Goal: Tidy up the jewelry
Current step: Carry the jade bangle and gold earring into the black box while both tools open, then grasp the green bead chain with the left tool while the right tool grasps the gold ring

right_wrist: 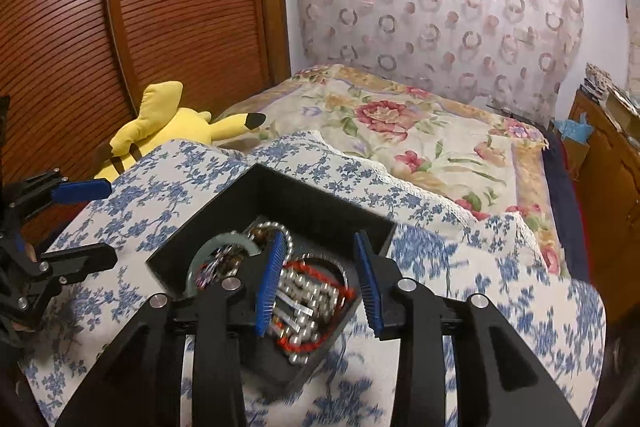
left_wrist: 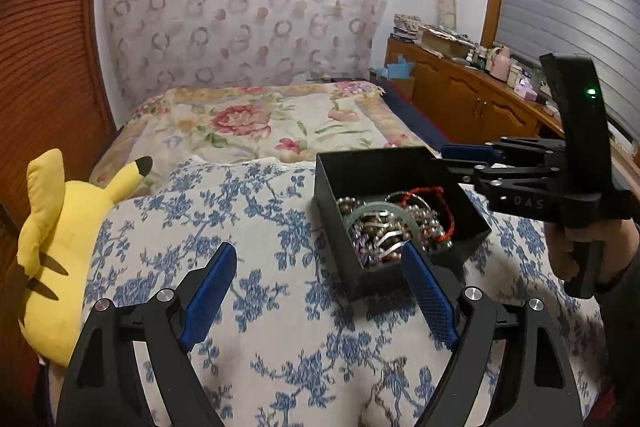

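Black open box [left_wrist: 394, 183], holding a tangle of jewelry [left_wrist: 394, 227] — silver beads, a red cord bracelet [right_wrist: 320, 303] and a pale green bangle [right_wrist: 224, 247] — sits on a blue-flowered pillow [left_wrist: 256, 227] toward its right side, on a bed with a rose-patterned bedspread [left_wrist: 256, 123]. Left gripper [left_wrist: 320, 291]: jaws spread wide, holding nothing, near the pillow's front edge just short of the box. Right gripper [right_wrist: 320, 279]: jaws moderately open over the box's near corner, gripping nothing; yellow plush toy [left_wrist: 60, 239] lies off the pillow's left edge.
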